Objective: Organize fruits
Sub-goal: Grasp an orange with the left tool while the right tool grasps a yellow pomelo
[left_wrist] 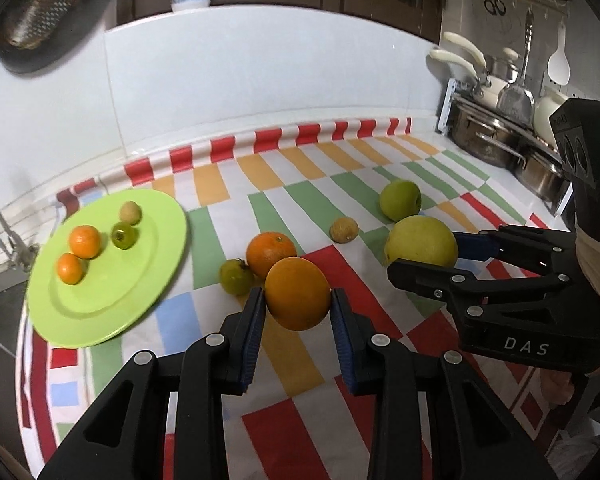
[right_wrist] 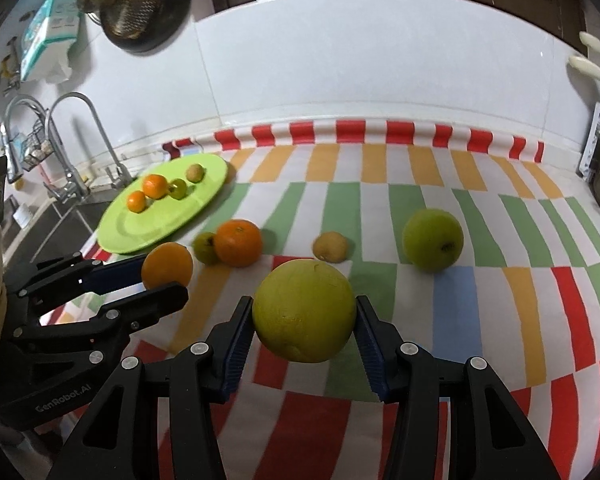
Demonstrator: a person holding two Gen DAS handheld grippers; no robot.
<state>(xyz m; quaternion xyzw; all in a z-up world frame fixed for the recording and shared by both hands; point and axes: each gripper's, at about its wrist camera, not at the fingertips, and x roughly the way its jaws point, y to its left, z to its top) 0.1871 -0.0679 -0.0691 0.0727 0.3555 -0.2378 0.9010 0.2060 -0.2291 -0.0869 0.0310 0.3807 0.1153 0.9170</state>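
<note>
My left gripper (left_wrist: 297, 293) is shut on a large orange (left_wrist: 298, 296), held just above the striped cloth (left_wrist: 284, 360). My right gripper (right_wrist: 303, 305) is shut on a big yellow-green round fruit (right_wrist: 304, 312), also off the cloth. Each gripper shows in the other's view, the left gripper (right_wrist: 164, 280) with its orange (right_wrist: 167, 265) and the right gripper (left_wrist: 424, 257) with its fruit (left_wrist: 422, 242). A green plate (left_wrist: 100, 300) at the left holds two small oranges, a small green fruit and a small tan fruit.
Loose on the cloth lie another orange (left_wrist: 271, 254), a small green fruit (left_wrist: 236, 277), a tan fruit (left_wrist: 344, 230) and a green apple (left_wrist: 400, 199). Steel pots (left_wrist: 488, 136) stand at the right. A sink with faucets (right_wrist: 72, 140) lies left of the plate.
</note>
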